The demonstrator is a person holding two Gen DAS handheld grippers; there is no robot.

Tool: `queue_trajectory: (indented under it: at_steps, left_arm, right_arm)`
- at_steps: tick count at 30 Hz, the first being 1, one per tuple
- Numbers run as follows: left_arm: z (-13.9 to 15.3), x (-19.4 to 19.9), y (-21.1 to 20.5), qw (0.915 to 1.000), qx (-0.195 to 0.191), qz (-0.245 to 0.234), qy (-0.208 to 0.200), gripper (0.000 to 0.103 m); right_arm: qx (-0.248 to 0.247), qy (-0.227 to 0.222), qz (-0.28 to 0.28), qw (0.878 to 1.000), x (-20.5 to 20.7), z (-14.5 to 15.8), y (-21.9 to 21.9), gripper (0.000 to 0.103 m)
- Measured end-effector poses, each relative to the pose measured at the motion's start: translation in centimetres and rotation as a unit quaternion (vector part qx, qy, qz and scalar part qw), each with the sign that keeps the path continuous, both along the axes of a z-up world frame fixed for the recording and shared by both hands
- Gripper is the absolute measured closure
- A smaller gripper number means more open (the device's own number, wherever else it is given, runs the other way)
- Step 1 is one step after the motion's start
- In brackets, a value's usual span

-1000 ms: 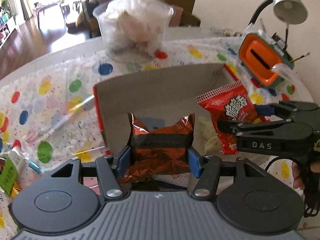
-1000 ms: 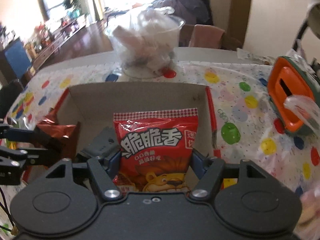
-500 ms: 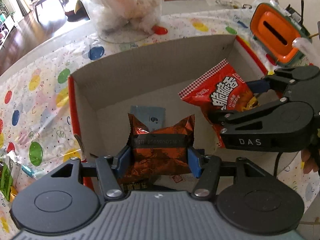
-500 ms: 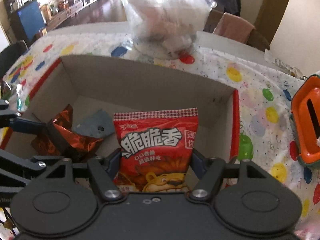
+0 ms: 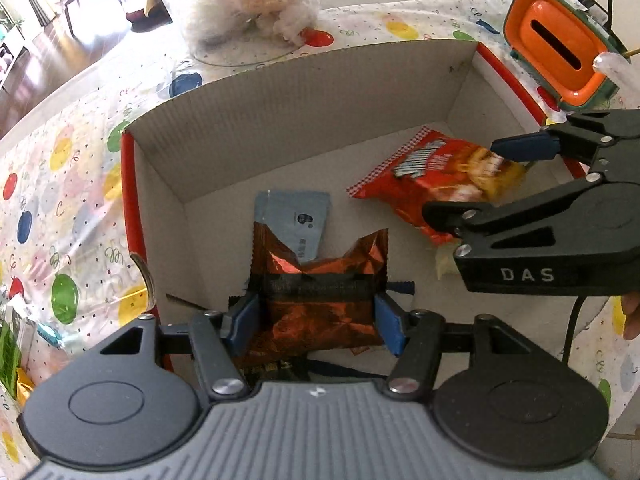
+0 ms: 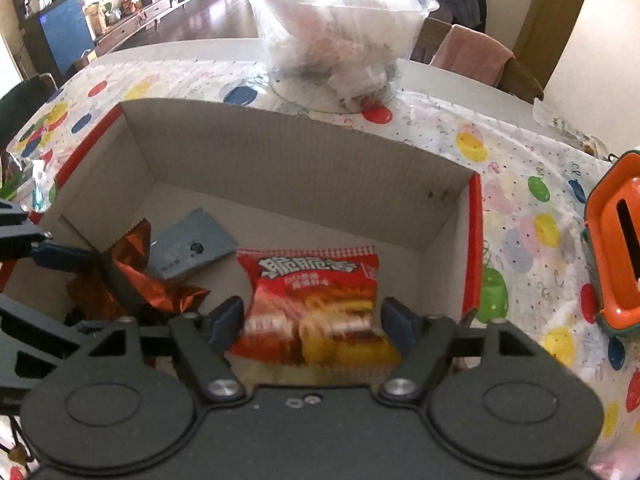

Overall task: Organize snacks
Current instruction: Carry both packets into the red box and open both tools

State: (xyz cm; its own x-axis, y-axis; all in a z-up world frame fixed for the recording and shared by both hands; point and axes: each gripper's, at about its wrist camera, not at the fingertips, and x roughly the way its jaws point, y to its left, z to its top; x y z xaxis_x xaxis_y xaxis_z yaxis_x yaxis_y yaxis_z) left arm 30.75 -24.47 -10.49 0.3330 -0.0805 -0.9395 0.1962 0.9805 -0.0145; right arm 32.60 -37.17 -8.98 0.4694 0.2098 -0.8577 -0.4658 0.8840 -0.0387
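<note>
An open cardboard box (image 5: 304,128) with red outer sides stands on the dotted tablecloth; it also shows in the right wrist view (image 6: 304,168). My left gripper (image 5: 316,316) is shut on a copper foil snack packet (image 5: 320,292) just inside the box's near edge. My right gripper (image 6: 312,320) is open; the red snack bag (image 6: 316,308) lies blurred between its spread fingers, dropping flat onto the box floor (image 5: 432,184). A grey sachet (image 5: 296,220) lies on the box floor.
A clear plastic tub of wrapped items (image 6: 340,36) stands behind the box. An orange and green holder (image 5: 560,40) is at the right. Green and yellow packets (image 5: 12,352) lie at the left table edge.
Both grippers moved forward and down over the box. My right gripper opened and let go of the red snack bag, which tipped flat into the box. My left gripper still holds the foil packet.
</note>
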Motion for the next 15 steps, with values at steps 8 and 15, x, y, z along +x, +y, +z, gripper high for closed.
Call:
queue_trajectory:
  at_steps: [8,15]
  left_arm:
    - [1.6,-1.2,0.8,0.9994,-0.019,0.004,-0.029,0.035]
    - [3.1,-2.6,1.6,0.9978,-0.042,0.008,-0.050,0.035]
  right_arm:
    - [0.025,-0.014,-0.010,1.000,-1.5,1.7,-1.0,0.023]
    - [0.057,-0.023,-0.025,0.998,-3.0,3.5,-1.9,0.020]
